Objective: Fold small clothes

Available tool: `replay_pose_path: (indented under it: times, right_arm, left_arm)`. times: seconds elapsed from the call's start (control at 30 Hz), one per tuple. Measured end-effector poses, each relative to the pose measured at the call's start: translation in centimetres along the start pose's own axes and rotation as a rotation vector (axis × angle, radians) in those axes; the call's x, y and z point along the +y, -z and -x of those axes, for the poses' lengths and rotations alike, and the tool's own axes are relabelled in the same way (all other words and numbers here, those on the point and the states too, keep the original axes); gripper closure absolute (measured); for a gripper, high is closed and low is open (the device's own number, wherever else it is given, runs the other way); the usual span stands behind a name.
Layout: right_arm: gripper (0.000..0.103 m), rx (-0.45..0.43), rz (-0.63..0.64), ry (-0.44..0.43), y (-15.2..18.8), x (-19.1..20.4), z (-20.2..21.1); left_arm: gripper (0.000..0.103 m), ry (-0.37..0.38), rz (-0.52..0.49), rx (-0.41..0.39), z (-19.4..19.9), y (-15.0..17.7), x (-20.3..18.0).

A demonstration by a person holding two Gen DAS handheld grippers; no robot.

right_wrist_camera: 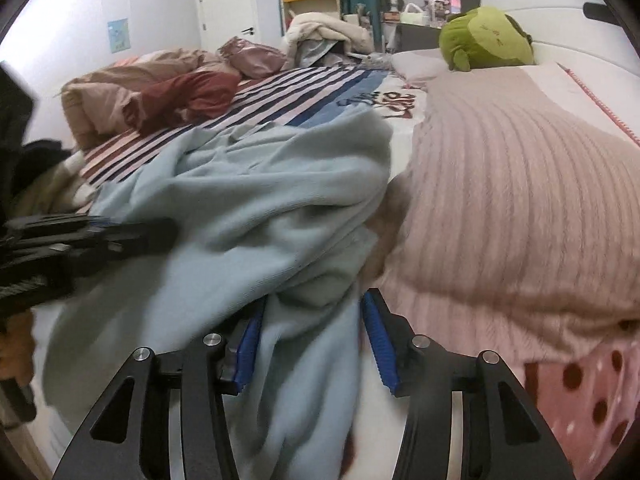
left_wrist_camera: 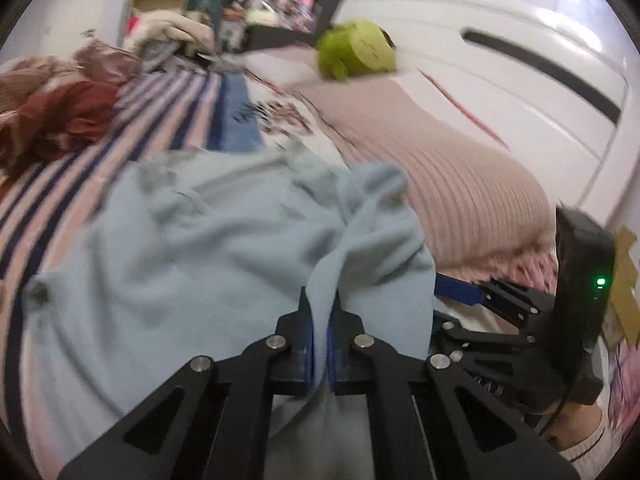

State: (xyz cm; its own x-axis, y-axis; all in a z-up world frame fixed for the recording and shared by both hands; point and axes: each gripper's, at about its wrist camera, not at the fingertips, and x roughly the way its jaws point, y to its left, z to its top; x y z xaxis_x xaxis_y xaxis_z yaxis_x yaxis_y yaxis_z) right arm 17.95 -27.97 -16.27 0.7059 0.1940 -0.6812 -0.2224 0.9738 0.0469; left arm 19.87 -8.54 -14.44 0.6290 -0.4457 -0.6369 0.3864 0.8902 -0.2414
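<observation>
Pink ribbed blanket just right of our right gripper; its jaws gape, light-blue garment draped between. Left gripper clamps a fold of the garment.

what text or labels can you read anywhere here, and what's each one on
None can be read.
Dark blue and red lettering on the white printed bedsheet: blurred and partly hidden by the light blue knit garment, not legible.
Small dark marks on the green plush toy: too small to tell whether they are writing.
Small blue poster on the far wall: too small to read.
</observation>
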Motion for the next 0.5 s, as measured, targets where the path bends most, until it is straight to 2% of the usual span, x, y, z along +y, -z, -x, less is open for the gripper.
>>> replay_pose_path:
  times: [0.13, 0.17, 0.23, 0.27, 0.33, 0.43, 0.5]
  right_arm:
    - [0.067, -0.021, -0.035, 0.056, 0.3, -1.5, 0.6]
    - [0.079, -0.03, -0.047, 0.094, 0.4, -1.8, 0.8]
    - [0.095, -0.052, -0.066, 0.213, 0.4, -2.5, 1.2]
    - [0.096, -0.062, -0.104, 0.219, 0.4, -3.4, 1.4]
    - [0.095, -0.054, -0.162, 0.158, 0.4, -4.5, 1.8]
    - [0.092, -0.06, -0.085, 0.079, -0.1, -3.7, 2.8]
    - [0.075, -0.065, -0.062, -0.009, -0.5, -3.1, 3.4]
  left_arm:
    - [0.101, -0.111, 0.012, -0.023, 1.8, 0.2, 2.2]
    - [0.1, -0.146, 0.011, -0.015, 1.8, 0.5, 2.8]
    - [0.099, -0.141, 0.025, 0.015, 1.7, 1.1, 3.8]
    - [0.097, -0.114, 0.035, 0.034, 1.7, 1.4, 4.1]
    - [0.071, -0.083, 0.051, 0.043, 1.9, 2.1, 4.4]
    - [0.066, -0.044, 0.089, 0.008, 3.2, 2.6, 5.0]
    - [0.065, -0.012, 0.111, -0.01, 3.8, 2.7, 5.2]
